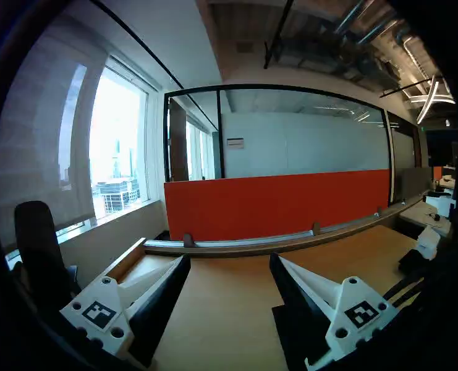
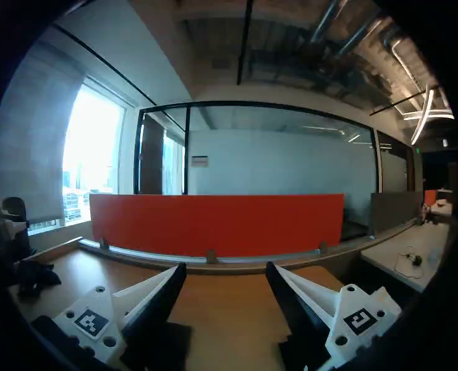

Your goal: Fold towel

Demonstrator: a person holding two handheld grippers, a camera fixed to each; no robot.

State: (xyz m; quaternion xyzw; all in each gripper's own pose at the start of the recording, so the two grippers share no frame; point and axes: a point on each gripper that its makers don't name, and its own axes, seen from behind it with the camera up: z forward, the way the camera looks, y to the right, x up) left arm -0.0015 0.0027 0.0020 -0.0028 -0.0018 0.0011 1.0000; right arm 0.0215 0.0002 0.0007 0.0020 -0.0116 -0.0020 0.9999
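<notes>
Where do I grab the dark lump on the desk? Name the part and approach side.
Probably the raised top of the dark lump, coming across the desk: it sits low and crumpled by the edge. Finer detail is too dark.

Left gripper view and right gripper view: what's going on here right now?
A person holds the left gripper and the right gripper open above a wooden desk, both facing an orange partition. Nothing sits between either pair of fingers. Judging by that, the folding has not yet begun.
</notes>
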